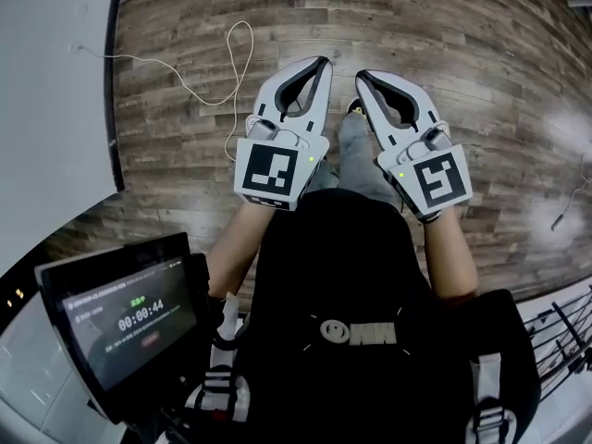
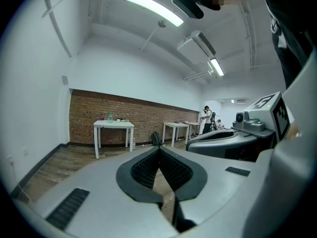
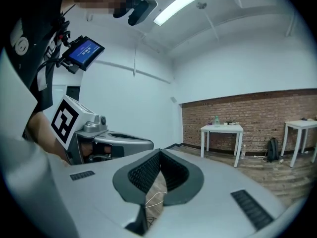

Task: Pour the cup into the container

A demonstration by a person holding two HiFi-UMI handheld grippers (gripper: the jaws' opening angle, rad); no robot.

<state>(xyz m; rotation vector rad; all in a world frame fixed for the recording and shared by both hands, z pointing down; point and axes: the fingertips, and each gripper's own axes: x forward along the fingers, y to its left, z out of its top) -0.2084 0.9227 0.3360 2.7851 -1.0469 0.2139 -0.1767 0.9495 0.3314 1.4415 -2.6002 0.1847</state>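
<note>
No cup or container shows in any view. In the head view both grippers are held side by side at waist height over a wooden floor (image 1: 462,44). My left gripper (image 1: 323,61) is shut, its tips touching and nothing between them. My right gripper (image 1: 360,74) is shut and empty as well. The left gripper view looks along its closed jaws (image 2: 159,148) toward a brick wall, with the right gripper (image 2: 233,138) beside it. In the right gripper view the closed jaws (image 3: 159,151) point at the same wall, and the left gripper (image 3: 114,144) is at the left.
A white cable (image 1: 231,63) lies on the floor ahead. A white wall (image 1: 51,91) is at the left. A tablet screen (image 1: 129,317) hangs at the person's left side. White tables (image 2: 114,125) (image 3: 222,129) stand by the brick wall, one with a bottle. Two people (image 2: 208,118) stand far off.
</note>
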